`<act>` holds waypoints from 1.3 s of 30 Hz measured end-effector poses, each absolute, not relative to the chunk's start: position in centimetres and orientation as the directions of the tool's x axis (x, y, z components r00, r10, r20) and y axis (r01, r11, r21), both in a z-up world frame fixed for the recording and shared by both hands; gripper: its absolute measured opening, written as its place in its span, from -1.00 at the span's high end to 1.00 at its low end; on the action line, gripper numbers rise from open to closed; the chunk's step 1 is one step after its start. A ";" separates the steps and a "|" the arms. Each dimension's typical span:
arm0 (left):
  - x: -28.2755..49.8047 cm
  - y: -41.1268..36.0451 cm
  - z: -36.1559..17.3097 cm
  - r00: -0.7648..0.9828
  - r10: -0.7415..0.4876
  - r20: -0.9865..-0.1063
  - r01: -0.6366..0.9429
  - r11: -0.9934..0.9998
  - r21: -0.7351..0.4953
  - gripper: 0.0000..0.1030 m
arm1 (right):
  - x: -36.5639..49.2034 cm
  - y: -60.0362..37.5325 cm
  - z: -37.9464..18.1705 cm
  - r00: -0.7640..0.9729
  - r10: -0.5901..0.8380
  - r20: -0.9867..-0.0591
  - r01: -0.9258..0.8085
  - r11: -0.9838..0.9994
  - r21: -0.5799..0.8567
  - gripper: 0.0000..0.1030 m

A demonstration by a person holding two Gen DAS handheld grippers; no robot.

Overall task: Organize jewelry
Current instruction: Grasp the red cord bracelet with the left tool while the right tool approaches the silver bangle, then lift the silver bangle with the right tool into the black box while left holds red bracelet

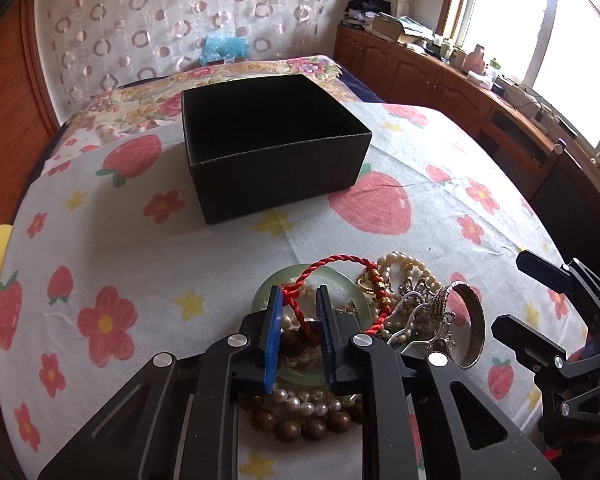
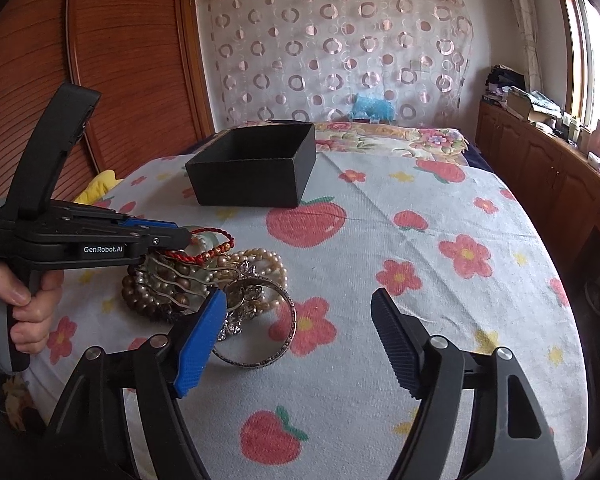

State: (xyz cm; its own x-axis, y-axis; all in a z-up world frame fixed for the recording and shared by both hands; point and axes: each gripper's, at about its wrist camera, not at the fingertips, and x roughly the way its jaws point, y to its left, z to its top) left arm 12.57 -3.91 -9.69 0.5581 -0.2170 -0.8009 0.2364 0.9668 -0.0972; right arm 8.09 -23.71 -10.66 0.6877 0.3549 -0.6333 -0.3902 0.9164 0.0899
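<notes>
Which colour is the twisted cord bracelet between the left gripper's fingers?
Red: the twisted cord bracelet with gold beads, clearest in the left wrist view.

1. Matt black box (image 1: 276, 152), velvety, on soft printed cotton bedspread (image 1: 440, 168).
2. Beside box: glossy pearls (image 1: 300, 400), polished wooden beads (image 1: 300, 426), twisted red cord (image 1: 340, 264), shiny metal bangle (image 2: 260, 344).
3. Ribbed blue plastic pads (image 1: 272, 336).

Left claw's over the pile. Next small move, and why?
Probably close the left claw on the red cord bracelet: its fingers straddle the cord but a gap shows. The black box sits open beyond. The right claw is open, off the pile.
</notes>
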 end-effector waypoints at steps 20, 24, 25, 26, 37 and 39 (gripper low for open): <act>7.3 0.0 -4.2 0.727 -0.224 -0.649 0.200 0.973 -0.112 0.96 | 10.4 -22.4 -11.4 0.580 0.368 -0.726 -0.492 0.869 0.048 0.37; 6.4 -0.3 -3.6 0.743 -0.225 -0.631 0.209 0.973 -0.101 0.96 | 10.8 -22.0 -11.8 0.550 0.371 -0.748 -0.514 0.857 0.047 0.56; 6.3 -0.4 -3.4 0.747 -0.223 -0.627 0.210 0.973 -0.096 0.96 | 10.9 -21.9 -12.0 0.540 0.372 -0.755 -0.518 0.854 0.050 0.58; 6.3 -0.4 -3.3 0.750 -0.223 -0.623 0.212 0.973 -0.093 0.96 | 11.0 -21.9 -12.1 0.535 0.370 -0.759 -0.519 0.853 0.050 0.58; 6.7 -0.3 -2.8 0.764 -0.222 -0.606 0.212 0.973 -0.090 0.96 | 10.3 -22.0 -11.2 0.551 0.367 -0.750 -0.545 0.839 0.010 0.90; 6.7 -0.2 -2.6 0.767 -0.218 -0.603 0.212 0.974 -0.083 0.96 | 10.2 -22.0 -10.2 0.570 0.375 -0.731 -0.544 0.839 0.007 0.90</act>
